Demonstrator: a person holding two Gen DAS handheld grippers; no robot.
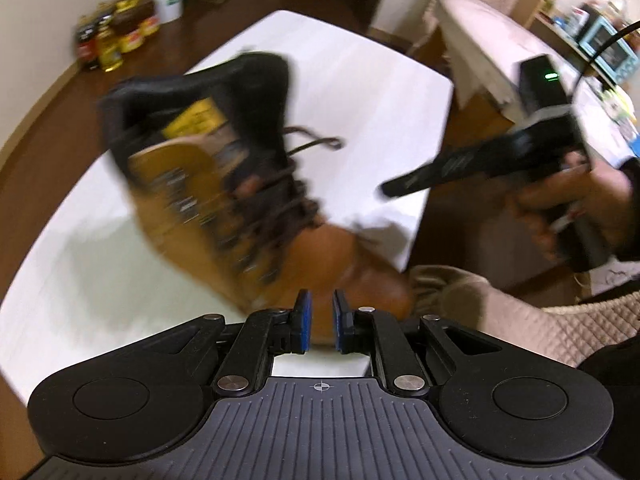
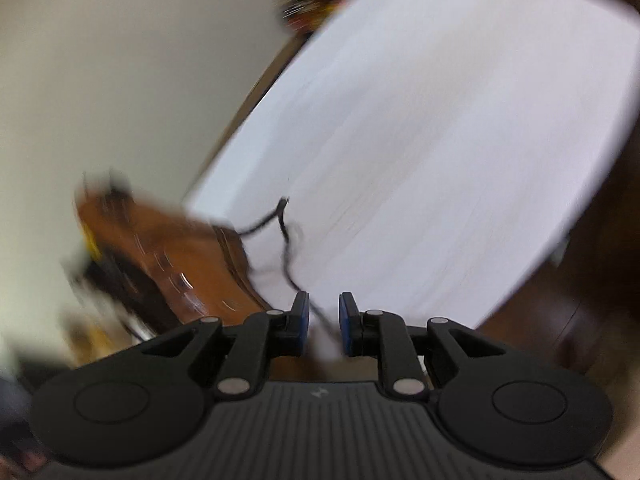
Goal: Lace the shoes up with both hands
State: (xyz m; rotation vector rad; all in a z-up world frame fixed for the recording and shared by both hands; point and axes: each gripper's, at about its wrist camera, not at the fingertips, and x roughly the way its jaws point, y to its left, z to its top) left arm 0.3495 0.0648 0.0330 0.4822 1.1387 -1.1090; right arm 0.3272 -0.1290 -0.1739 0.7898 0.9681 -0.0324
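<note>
Boot (image 1: 224, 184), tan with dark laces (image 1: 304, 148), is lying blurred on the white tabletop (image 1: 360, 92), toe near the edge. Left tongs (image 1: 320, 308) are hovering above the toe, blue pads slightly apart and holding nothing. Right tongs (image 2: 324, 312) are standing slightly open too, a lace strand (image 2: 286, 240) running between the pads, seemingly ungripped. A hand (image 1: 576, 204) is holding the right tool off the tabletop's edge.

2 wrist fisheyes angled steeply down, close over boot (image 1: 224, 184), table (image 1: 360, 92) shared
</note>
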